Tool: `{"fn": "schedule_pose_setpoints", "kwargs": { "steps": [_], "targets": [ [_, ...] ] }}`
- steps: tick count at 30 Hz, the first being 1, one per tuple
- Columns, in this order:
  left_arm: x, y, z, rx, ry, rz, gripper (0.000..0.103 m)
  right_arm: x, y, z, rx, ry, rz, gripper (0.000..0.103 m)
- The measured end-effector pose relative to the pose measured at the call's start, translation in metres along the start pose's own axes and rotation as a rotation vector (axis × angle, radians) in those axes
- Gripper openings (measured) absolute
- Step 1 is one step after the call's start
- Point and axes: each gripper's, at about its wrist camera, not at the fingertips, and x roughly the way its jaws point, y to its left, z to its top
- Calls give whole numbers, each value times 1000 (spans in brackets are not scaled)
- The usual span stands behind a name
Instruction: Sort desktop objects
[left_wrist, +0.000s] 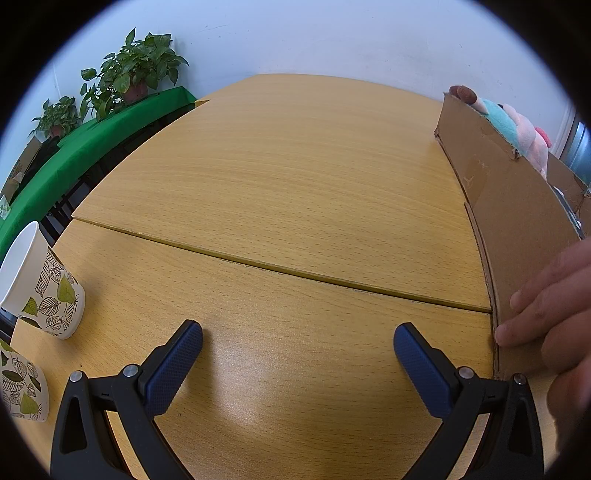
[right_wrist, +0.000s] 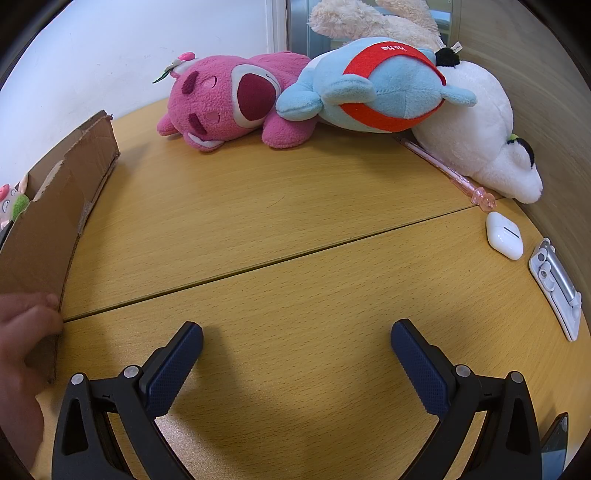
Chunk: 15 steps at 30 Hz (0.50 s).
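left gripper (left_wrist: 297, 341): nearest thing in the left wrist view, jaws released and spread wide over bare wood, nothing between the pads; it looks poised, not yet committed to any object
right gripper (right_wrist: 296, 341): likewise slack and wide apart with only tabletop between the fingers, tilted down at the desk, probably so the person can survey what needs sorting
hand (left_wrist: 546, 314): at about 3 o'clock of the left gripper, fingertips pressed on the near corner of the cardboard box (left_wrist: 509, 206); my guess is it steadies the box; the same hand (right_wrist: 26, 332) shows at 9 o'clock in the right view
paper cups: two leaf-printed cups at 9 o'clock in the left view, the nearer one (left_wrist: 22, 384) cut off by the frame edge, the other (left_wrist: 42, 284) upright just beyond it, well apart from the box
table (left_wrist: 280, 177): two wooden tops meeting at a seam that runs across both views
earbud case (right_wrist: 504, 240): white, at 2 o'clock of the right gripper, next to a white and silver gadget (right_wrist: 557, 288) I cannot identify
pink pen (right_wrist: 448, 170): beyond the case, partly tucked under the white plush (right_wrist: 480, 136)
plush toys: pink bear (right_wrist: 225, 99) and blue plush (right_wrist: 376, 88) heaped at 12 o'clock by the wall, still outside the box, so likely candidates for sorting
box contents: a plush toy (left_wrist: 517, 129) already peeks over the wall
plants (left_wrist: 136, 70): far at 10 o'clock, off the desk
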Motion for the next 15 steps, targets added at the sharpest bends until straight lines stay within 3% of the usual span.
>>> {"fn": "schedule_pose_setpoints", "kwargs": {
  "steps": [5, 15],
  "targets": [
    [0, 0, 0, 0, 0, 0, 103, 21, 0, 8, 0, 0, -1, 103],
    [2, 1, 1, -1, 0, -1, 103, 21, 0, 12, -1, 0, -2, 103]
  ]
}}
